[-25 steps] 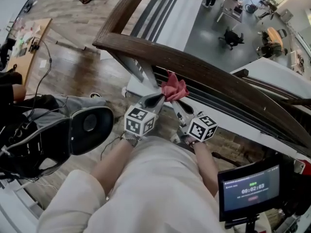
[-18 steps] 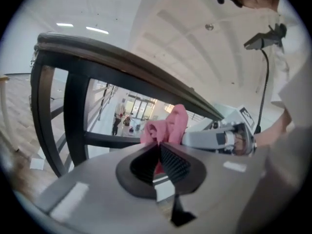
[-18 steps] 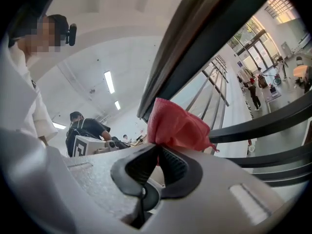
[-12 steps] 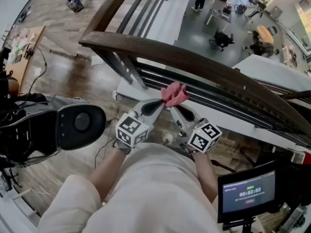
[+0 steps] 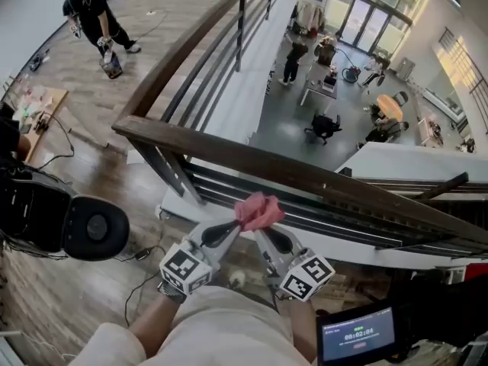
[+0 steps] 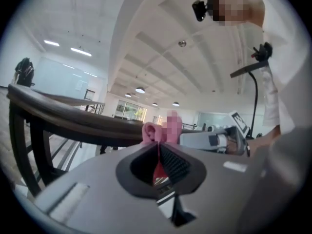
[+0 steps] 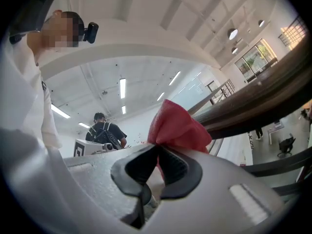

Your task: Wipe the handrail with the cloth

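Observation:
A crumpled pink-red cloth (image 5: 258, 210) hangs bunched between my two grippers, just below and in front of the dark wooden handrail (image 5: 305, 175). My left gripper (image 5: 238, 226) is shut on the cloth's left side; in the left gripper view the cloth (image 6: 157, 133) sticks up out of the closed jaws with the handrail (image 6: 73, 118) behind it. My right gripper (image 5: 258, 231) is shut on the cloth's right side; in the right gripper view the cloth (image 7: 178, 126) bulges above the jaws, beside the handrail (image 7: 263, 94). The cloth does not touch the rail.
Grey metal balusters and lower rails (image 5: 179, 175) run under the handrail, with an open drop to a lower floor (image 5: 305, 105) beyond. A black padded stool (image 5: 95, 227) stands at my left. A small screen (image 5: 358, 334) sits at lower right. A person (image 5: 95, 17) stoops far left.
Both grippers have risen together with the cloth, from below the handrail toward its height. The head view has tilted up, showing more of the lower floor.

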{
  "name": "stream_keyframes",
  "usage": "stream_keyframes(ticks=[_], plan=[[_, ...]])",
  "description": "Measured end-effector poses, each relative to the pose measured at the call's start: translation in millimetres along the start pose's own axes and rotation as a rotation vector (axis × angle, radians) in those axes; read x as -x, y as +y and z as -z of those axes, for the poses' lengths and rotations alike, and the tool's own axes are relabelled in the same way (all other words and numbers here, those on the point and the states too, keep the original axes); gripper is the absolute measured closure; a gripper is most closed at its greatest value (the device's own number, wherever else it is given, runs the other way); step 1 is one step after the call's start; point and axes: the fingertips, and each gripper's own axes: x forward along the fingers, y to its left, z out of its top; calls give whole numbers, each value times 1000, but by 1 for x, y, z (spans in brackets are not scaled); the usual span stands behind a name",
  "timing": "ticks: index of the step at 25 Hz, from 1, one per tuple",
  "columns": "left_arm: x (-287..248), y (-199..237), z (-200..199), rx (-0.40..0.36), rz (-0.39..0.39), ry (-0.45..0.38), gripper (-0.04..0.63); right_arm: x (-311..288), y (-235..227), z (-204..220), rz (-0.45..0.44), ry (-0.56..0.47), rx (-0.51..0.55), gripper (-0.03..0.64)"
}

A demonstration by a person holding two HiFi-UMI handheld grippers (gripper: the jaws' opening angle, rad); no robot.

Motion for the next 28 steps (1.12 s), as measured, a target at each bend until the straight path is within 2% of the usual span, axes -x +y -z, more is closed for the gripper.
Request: stream_keyframes(ticks=[6, 12, 16, 22, 28], plan=[[-8, -21, -26, -109, 80, -43, 578, 31, -2, -21, 53, -49, 61, 603], [-10, -30, -56, -203, 127, -68, 578, 33, 9, -45, 71, -99, 57, 603], [-8, -28, -82, -203, 141, -78, 578, 12, 20, -63, 64, -106, 108, 603], [0, -12, -96, -267, 155, -104, 578, -14, 30, -81, 82, -105, 162, 604], [4, -17, -116, -231, 134, -108, 578, -11, 38, -89, 108, -103, 187, 604]])
